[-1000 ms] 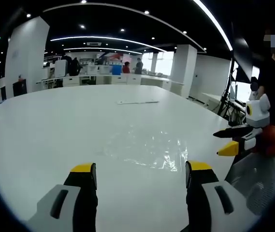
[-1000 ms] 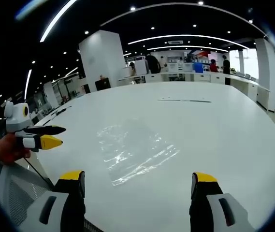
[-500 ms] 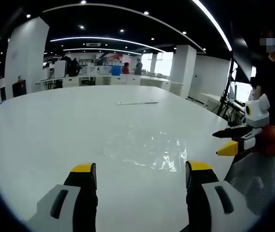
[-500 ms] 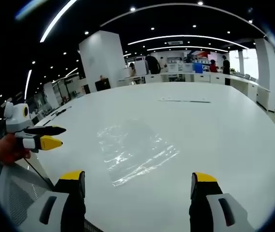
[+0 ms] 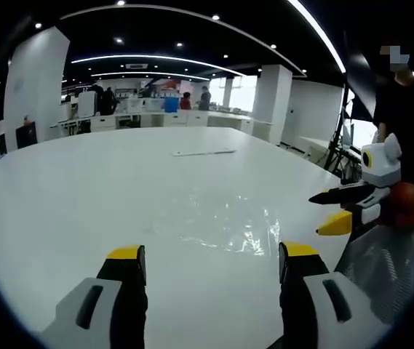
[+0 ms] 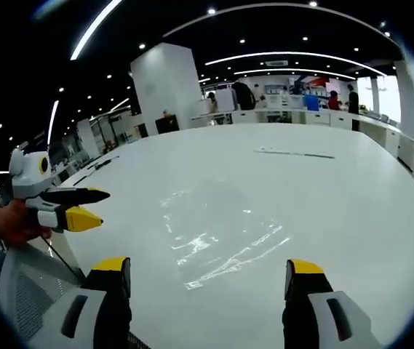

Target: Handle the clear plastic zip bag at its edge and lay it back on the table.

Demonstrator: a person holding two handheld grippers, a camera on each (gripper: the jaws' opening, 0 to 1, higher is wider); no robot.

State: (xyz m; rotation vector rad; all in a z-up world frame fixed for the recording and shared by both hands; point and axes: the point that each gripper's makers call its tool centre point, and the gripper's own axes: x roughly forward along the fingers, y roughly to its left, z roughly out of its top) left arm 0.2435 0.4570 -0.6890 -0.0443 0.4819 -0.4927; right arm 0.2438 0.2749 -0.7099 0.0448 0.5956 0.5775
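Observation:
The clear plastic zip bag [image 5: 217,222] lies flat on the white table [image 5: 83,189], glinting under the ceiling lights. In the left gripper view my left gripper [image 5: 210,265] stands open just short of the bag's near edge, nothing between its jaws. The right gripper [image 5: 330,211] comes in from the right, open, beside the bag's right edge. In the right gripper view the bag [image 6: 217,229] lies ahead of my open right gripper [image 6: 205,280], on the table [image 6: 352,203]. The left gripper [image 6: 83,207] shows at the left, open, held by a hand.
A long thin strip [image 5: 205,153] lies farther back on the table, also the strip [image 6: 294,153]. A mesh chair back [image 5: 381,265] stands at the table's right edge. A person in black [image 5: 403,109] stands at the right. Desks and people fill the far background.
Both views have shifted slightly toward the bag. The right gripper has drifted a little left and closer to the bag's edge; the bag itself lies as before.

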